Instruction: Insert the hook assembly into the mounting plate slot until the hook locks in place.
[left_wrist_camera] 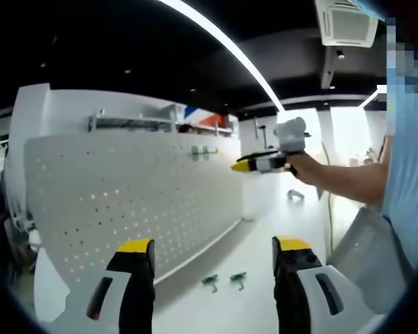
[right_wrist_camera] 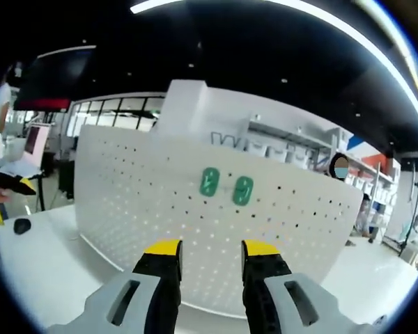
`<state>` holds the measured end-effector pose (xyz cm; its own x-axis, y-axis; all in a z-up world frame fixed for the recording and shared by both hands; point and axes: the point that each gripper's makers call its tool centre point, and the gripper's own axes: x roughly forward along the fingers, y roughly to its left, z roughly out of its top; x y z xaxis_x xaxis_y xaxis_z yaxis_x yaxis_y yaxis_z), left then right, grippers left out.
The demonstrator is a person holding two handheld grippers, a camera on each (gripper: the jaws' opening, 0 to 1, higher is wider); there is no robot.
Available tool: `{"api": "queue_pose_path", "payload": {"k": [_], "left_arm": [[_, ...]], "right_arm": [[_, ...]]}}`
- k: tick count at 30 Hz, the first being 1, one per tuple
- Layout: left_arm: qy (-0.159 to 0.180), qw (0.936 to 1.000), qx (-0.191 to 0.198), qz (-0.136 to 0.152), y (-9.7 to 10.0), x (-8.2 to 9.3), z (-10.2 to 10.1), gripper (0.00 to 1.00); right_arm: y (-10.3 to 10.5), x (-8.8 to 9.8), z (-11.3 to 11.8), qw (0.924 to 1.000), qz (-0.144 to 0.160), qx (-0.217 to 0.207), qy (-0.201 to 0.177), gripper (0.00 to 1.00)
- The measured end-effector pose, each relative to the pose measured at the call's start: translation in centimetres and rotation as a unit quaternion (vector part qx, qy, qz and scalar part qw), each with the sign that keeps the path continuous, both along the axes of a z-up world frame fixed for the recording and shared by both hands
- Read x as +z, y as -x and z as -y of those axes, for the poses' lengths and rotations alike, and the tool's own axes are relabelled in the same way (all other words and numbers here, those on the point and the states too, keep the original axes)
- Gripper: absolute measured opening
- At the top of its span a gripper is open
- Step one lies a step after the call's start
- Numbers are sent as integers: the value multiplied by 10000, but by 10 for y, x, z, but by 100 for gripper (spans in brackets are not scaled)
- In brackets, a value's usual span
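A white pegboard mounting plate point(left_wrist_camera: 125, 202) stands upright on the white table point(left_wrist_camera: 230, 306). Two green hook assemblies point(right_wrist_camera: 209, 181) point(right_wrist_camera: 243, 190) hang side by side on its face, straight ahead of my right gripper point(right_wrist_camera: 210, 248), which is open, holds nothing and is well short of the board. Two more green hooks point(left_wrist_camera: 210, 281) point(left_wrist_camera: 237, 279) lie on the table beyond my left gripper point(left_wrist_camera: 214, 245), also open with nothing between its jaws. In the left gripper view a person's hand holds the right gripper point(left_wrist_camera: 245, 165) up near the board's far end.
Behind the board run a white wall and shelves point(right_wrist_camera: 285, 142). A small dark object point(right_wrist_camera: 22, 225) lies on the table at the left, with a monitor point(right_wrist_camera: 36, 139) behind it. The person's arm and light shirt point(left_wrist_camera: 404, 174) are at the right.
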<state>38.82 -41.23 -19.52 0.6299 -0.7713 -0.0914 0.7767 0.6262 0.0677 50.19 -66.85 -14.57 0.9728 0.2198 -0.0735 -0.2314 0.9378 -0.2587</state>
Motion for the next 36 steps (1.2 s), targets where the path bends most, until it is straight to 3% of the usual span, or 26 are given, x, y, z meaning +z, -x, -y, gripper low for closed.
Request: {"api": "queue_pose_path", "payload": {"k": [18, 27, 36], "left_arm": [[-157, 9987, -344, -340, -28, -53, 8, 59], [-426, 9965, -560, -454, -56, -80, 29, 53], [-673, 9930, -689, -682, -81, -113, 47, 44]], "right_arm": [[15, -5, -1, 9999, -53, 66, 60, 33], [25, -13, 1, 9998, -125, 87, 113, 33], [35, 2, 7, 9999, 64, 62, 48, 33]]}}
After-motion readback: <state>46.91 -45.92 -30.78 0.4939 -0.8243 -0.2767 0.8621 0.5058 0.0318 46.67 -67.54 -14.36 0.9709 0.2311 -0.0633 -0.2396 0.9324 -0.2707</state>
